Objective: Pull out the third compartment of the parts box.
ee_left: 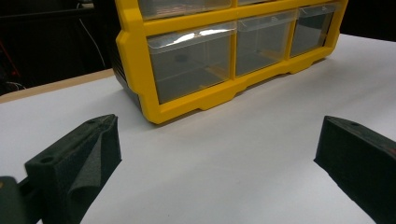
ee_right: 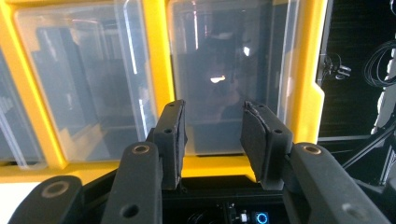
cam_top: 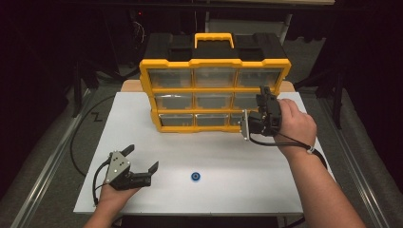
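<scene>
Your right gripper (cam_top: 263, 97) sits at the right-hand column of the yellow drawer organizer (cam_top: 215, 62), fingers (ee_right: 170, 135) partly parted with nothing between them, lined up on a clear drawer (ee_right: 229, 74) to pull it. Your left gripper (cam_top: 142, 161) rests wide open on the table (cam_top: 266, 161), clear of the blue disc (cam_top: 195, 176).

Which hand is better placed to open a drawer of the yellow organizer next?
The right. The right gripper is already at the organizer, its jaws framing a right-column drawer. The left gripper rests open, far back on the table.
</scene>
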